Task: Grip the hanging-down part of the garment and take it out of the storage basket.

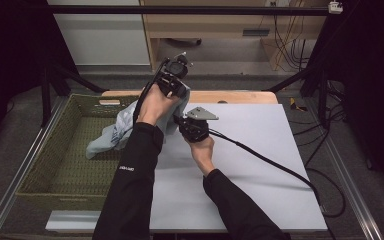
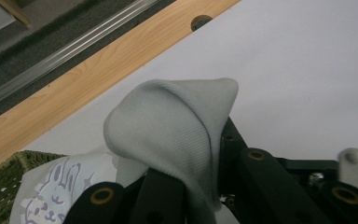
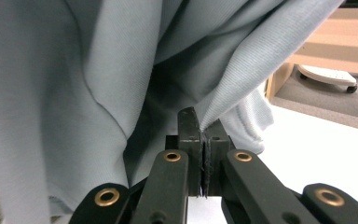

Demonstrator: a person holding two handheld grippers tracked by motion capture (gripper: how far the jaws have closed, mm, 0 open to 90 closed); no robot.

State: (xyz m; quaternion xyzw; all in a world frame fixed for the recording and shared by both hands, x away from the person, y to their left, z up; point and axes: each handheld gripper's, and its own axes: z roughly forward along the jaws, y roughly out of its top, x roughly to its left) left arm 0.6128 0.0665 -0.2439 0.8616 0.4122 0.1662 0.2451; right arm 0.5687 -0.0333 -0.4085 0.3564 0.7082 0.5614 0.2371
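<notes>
Above the basket (image 1: 55, 150), both grippers' fingers (image 3: 189, 126) pinch the pale garment (image 3: 74, 93).

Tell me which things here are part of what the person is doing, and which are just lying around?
In use: light blue garment, left gripper, right gripper, both pinching the cloth; woven basket it hangs over.

Just there: white mat, cables behind the table.

Counted on and beside the table

One pale blue garment (image 1: 122, 131), one woven green basket (image 1: 55, 165), two hand-held grippers, left (image 1: 172, 85) and right (image 1: 194, 127), and one white sheet (image 1: 260, 165) are seen.
</notes>
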